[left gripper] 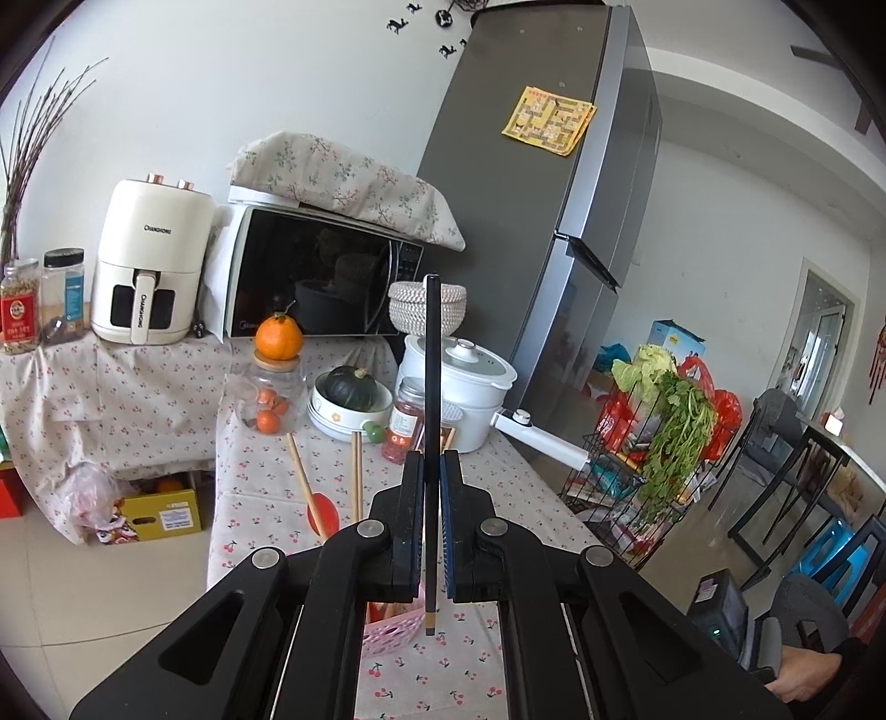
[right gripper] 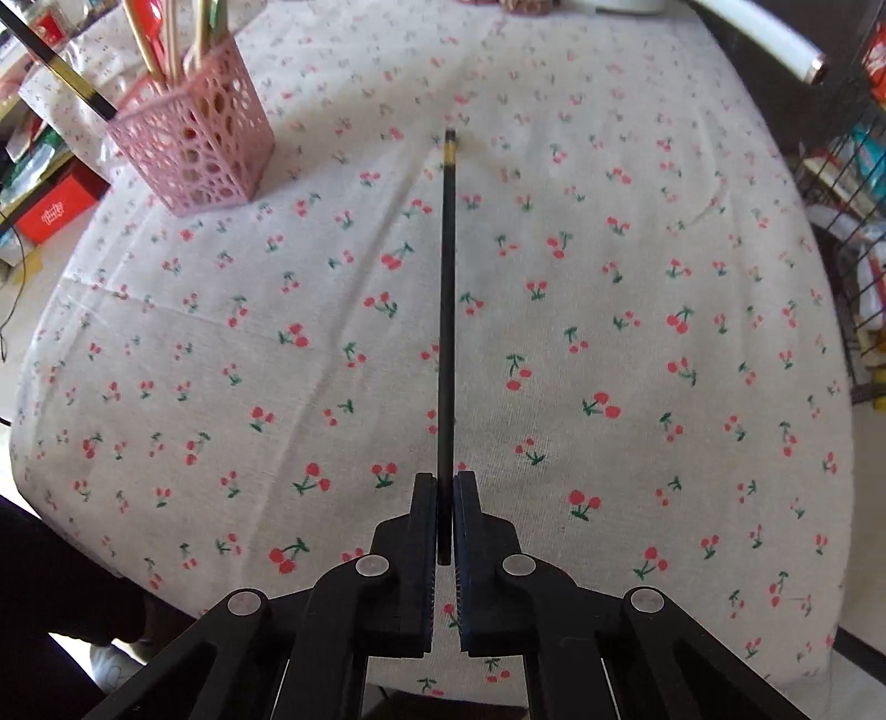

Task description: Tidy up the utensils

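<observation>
My left gripper (left gripper: 432,459) is shut on a black chopstick (left gripper: 431,387) that stands upright, its gold-banded end just above the pink perforated holder (left gripper: 387,631) below the jaws. In the right wrist view that chopstick (right gripper: 55,66) slants at the holder's (right gripper: 194,144) left rim. The holder carries wooden-handled utensils and a red spoon (right gripper: 152,33). My right gripper (right gripper: 444,482) is shut on a second black chopstick (right gripper: 447,304), which points forward over the cherry-print tablecloth (right gripper: 609,332).
At the table's back stand a glass jar with an orange (left gripper: 274,387), a bowl with a dark squash (left gripper: 354,399), a spice jar (left gripper: 407,421) and a white pot (left gripper: 470,387) with a long handle. A wire rack of vegetables (left gripper: 653,459) stands to the right.
</observation>
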